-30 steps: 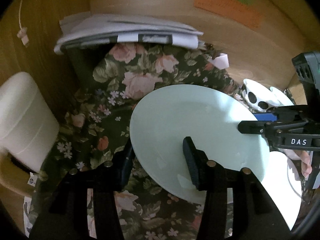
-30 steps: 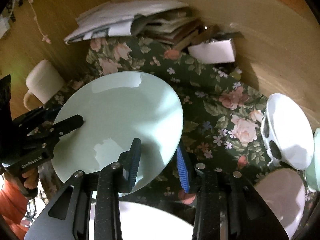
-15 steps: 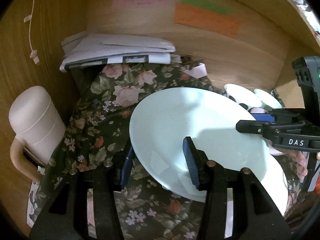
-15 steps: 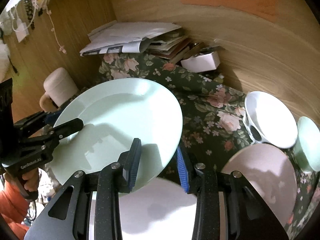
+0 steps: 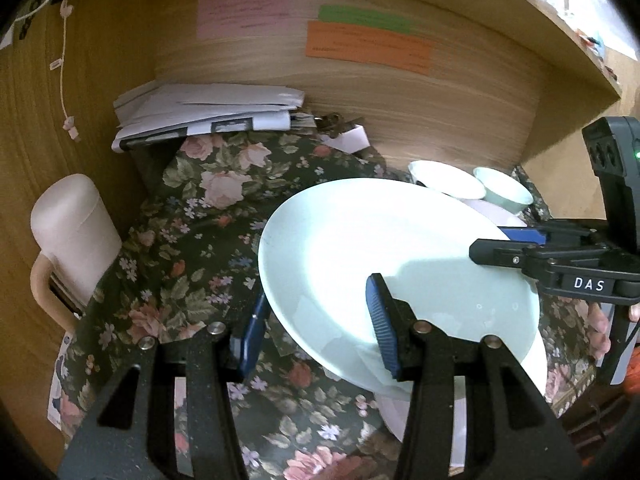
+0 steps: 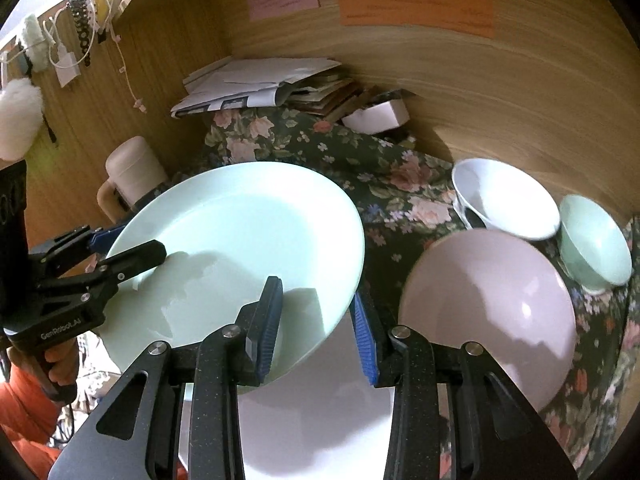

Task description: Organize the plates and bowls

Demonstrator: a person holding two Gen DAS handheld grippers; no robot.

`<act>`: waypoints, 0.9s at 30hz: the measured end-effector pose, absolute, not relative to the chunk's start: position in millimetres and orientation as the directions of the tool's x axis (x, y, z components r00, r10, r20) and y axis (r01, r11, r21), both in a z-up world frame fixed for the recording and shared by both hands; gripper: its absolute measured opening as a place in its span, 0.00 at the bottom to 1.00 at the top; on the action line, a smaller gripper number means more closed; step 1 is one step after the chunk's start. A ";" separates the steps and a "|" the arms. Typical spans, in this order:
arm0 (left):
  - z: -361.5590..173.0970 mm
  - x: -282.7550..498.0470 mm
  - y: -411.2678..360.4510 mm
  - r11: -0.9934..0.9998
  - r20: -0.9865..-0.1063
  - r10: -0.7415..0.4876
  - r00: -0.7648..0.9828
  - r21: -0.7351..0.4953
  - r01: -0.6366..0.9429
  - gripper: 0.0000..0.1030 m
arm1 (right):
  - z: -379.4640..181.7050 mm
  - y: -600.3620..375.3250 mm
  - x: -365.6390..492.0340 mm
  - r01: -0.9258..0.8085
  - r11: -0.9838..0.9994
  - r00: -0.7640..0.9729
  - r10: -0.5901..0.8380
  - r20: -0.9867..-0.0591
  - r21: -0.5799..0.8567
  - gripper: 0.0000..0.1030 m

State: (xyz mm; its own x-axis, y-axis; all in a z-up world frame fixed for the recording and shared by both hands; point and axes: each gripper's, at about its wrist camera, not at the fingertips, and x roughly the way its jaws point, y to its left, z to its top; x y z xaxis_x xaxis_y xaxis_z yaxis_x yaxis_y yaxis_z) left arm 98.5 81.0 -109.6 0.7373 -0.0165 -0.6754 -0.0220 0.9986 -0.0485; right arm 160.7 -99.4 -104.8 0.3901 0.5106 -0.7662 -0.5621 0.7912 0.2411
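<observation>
A pale mint plate (image 5: 384,256) (image 6: 248,240) is held in the air between both grippers, above the floral cloth. My left gripper (image 5: 316,320) straddles its left rim, one finger above and one below. My right gripper (image 6: 316,320) straddles its right rim the same way. A white plate (image 6: 316,408) lies under it on the cloth. A pink plate (image 6: 492,312) lies to the right. A white bowl (image 6: 504,200) and a mint bowl (image 6: 596,240) stand at the far right.
A floral cloth (image 5: 192,240) covers the desk inside a wooden alcove. A stack of papers (image 5: 208,112) and a small white box (image 6: 380,114) lie at the back. A cream mug (image 5: 68,232) stands at the left wall.
Both grippers have pulled back and up with the mint plate. The pink plate, the bowls and the white plate below have come into view.
</observation>
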 end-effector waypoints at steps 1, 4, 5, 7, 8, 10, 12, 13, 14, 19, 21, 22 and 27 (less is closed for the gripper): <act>-110.0 96.6 78.5 0.999 -0.676 -0.019 0.737 -0.049 -0.018 0.47 | -105.1 -101.7 158.4 -0.558 0.793 0.392 0.510 -0.766 0.242 0.31; -111.5 91.3 70.6 0.999 -0.677 -0.029 0.736 -0.048 -0.005 0.47 | -106.8 -110.1 151.0 -0.544 0.802 0.399 0.507 -0.764 0.247 0.31; -112.2 90.2 68.7 0.999 -0.677 -0.032 0.735 -0.048 -0.002 0.47 | -107.5 -112.5 149.0 -0.540 0.804 0.400 0.505 -0.765 0.249 0.31; -114.4 87.3 63.6 0.999 -0.679 -0.038 0.734 -0.049 0.006 0.47 | -109.6 -118.8 144.2 -0.528 0.810 0.405 0.504 -0.763 0.255 0.31; -115.5 85.9 61.4 0.999 -0.679 -0.040 0.733 -0.049 0.009 0.47 | -110.7 -121.3 142.2 -0.521 0.813 0.406 0.504 -0.762 0.260 0.31; -118.6 82.8 56.7 0.999 -0.683 -0.047 0.729 -0.052 0.016 0.47 | -113.8 -127.3 137.6 -0.507 0.818 0.407 0.504 -0.761 0.271 0.31; -121.8 80.5 53.3 0.998 -0.689 -0.052 0.723 -0.054 0.020 0.47 | -117.1 -132.4 133.7 -0.494 0.821 0.403 0.508 -0.762 0.286 0.31; -124.0 79.2 51.7 0.998 -0.693 -0.056 0.719 -0.056 0.023 0.47 | -118.4 -134.2 132.1 -0.490 0.822 0.401 0.509 -0.762 0.292 0.31; -126.1 78.0 50.5 0.998 -0.697 -0.059 0.714 -0.058 0.026 0.47 | -120.2 -136.1 129.8 -0.484 0.822 0.399 0.511 -0.761 0.299 0.31; -133.6 72.2 45.9 0.997 -0.711 -0.069 0.700 -0.062 0.036 0.47 | -127.2 -140.5 119.3 -0.469 0.831 0.402 0.502 -0.766 0.299 0.31; -137.1 69.8 43.8 0.997 -0.717 -0.074 0.693 -0.066 0.038 0.47 | -129.9 -143.3 115.5 -0.459 0.834 0.401 0.502 -0.766 0.306 0.31; -138.3 68.9 43.1 0.997 -0.719 -0.077 0.691 -0.069 0.040 0.47 | -130.8 -144.2 114.2 -0.455 0.835 0.402 0.502 -0.766 0.308 0.31; -147.4 66.5 39.6 0.996 -0.731 -0.088 0.676 -0.081 0.042 0.47 | -137.1 -148.2 107.5 -0.440 0.842 0.392 0.493 -0.777 0.312 0.31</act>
State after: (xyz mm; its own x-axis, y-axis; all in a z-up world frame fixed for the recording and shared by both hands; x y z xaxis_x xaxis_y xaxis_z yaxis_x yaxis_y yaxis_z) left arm 66.5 39.6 -147.4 0.6765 -0.0879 -0.7312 0.0417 0.9958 -0.0811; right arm 107.5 -148.2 -137.1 0.3920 0.4925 -0.7770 -0.4401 0.8421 0.3117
